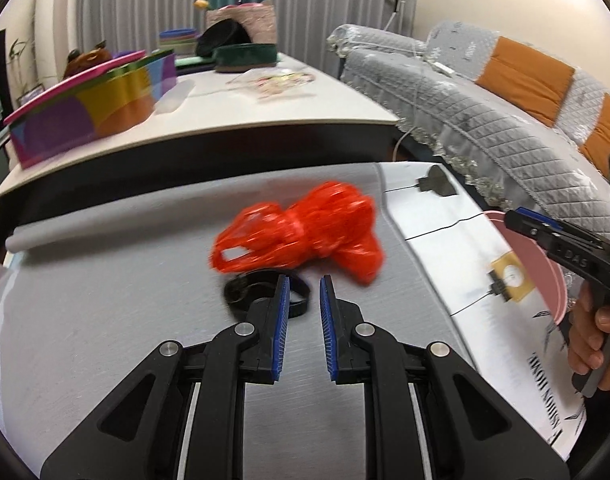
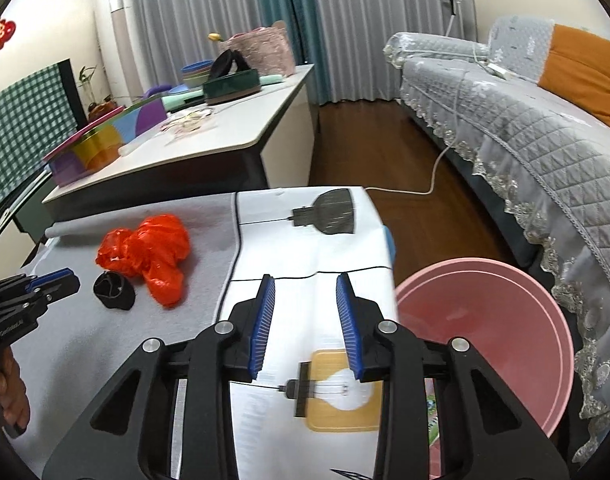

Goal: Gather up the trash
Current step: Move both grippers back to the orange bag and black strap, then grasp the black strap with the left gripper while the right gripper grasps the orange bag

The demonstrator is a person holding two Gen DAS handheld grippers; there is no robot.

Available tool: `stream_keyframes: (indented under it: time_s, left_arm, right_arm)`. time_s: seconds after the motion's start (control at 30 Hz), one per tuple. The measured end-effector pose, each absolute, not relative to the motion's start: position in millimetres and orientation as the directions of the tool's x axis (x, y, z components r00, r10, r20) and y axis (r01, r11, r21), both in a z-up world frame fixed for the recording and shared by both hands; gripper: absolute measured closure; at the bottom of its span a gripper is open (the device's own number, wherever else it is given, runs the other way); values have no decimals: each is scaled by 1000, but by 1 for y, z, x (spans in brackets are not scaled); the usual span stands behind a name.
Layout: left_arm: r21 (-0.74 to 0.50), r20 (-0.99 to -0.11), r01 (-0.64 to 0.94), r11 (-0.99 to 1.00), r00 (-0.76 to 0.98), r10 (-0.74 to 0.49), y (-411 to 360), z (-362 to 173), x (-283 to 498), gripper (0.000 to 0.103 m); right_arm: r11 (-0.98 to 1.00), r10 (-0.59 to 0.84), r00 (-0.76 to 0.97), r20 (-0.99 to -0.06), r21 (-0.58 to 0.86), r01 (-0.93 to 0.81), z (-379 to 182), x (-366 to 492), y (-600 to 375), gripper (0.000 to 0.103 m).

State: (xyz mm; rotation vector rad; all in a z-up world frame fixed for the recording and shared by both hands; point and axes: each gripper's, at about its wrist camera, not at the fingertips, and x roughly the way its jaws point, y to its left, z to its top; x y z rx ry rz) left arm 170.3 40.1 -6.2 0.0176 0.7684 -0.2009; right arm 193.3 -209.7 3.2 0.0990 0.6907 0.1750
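A crumpled red plastic bag (image 1: 301, 232) (image 2: 145, 256) lies on the grey mat (image 1: 105, 280). A small black crumpled item (image 1: 241, 292) (image 2: 113, 290) sits just in front of it. My left gripper (image 1: 305, 284) hovers close to both, its tips beside the black item, its pads a narrow gap apart with nothing between them. My right gripper (image 2: 305, 280) stands open and empty over the white printed sheet (image 2: 305, 240). It shows at the right edge of the left wrist view (image 1: 509, 218). A pink basin (image 2: 485, 340) sits low off the table's right edge.
Behind stands a long pale table (image 2: 241, 136) with a colourful box (image 1: 89, 108), a green round tin (image 2: 231, 86) and bowls. A grey quilted sofa (image 2: 525, 128) runs along the right. A white cable (image 2: 437, 168) lies on the wooden floor between.
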Motion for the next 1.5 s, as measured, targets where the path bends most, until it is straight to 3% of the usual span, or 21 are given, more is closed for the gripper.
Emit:
stream_keyframes:
  time_s: [0.37, 0.5, 0.73, 1.2, 1.3, 1.33, 1.4, 1.43, 1.5]
  left_arm:
    - [-58, -720, 130, 990, 681, -132, 62, -24, 186, 87]
    - [-60, -731, 113, 992, 672, -121, 66, -31, 192, 81]
    - [-75, -744, 101, 992, 656, -124, 71, -40, 201, 73]
    - [-69, -770, 110, 992, 626, -123, 73, -53, 209, 73]
    - [-68, -772, 114, 991, 623, -125, 75, -54, 209, 78]
    - [-70, -773, 117, 991, 621, -128, 75, -54, 209, 85]
    - [-72, -772, 118, 990, 622, -131, 75, -53, 209, 88]
    - [-73, -770, 120, 990, 624, -133, 75, -51, 209, 90]
    - [-72, -768, 124, 990, 626, -135, 74, -50, 208, 91]
  right_arm:
    - [951, 310, 711, -632, 217, -222, -9, 201, -167, 71]
    - [937, 348, 692, -633, 222, -268, -14, 203, -146, 71]
    - [924, 378, 660, -649, 225, -308, -27, 212, -122, 59]
    - [907, 416, 609, -675, 259, -333, -40, 242, -97, 53]
    - [905, 418, 601, -682, 249, -346, -41, 245, -89, 53]
    - [904, 417, 598, -685, 244, -351, -41, 245, -88, 53]
    - [904, 414, 596, -688, 235, -357, -41, 246, -85, 59]
    - [903, 416, 593, -689, 235, -361, -41, 246, -84, 69]
    - [900, 420, 591, -688, 233, -369, -41, 245, -84, 74]
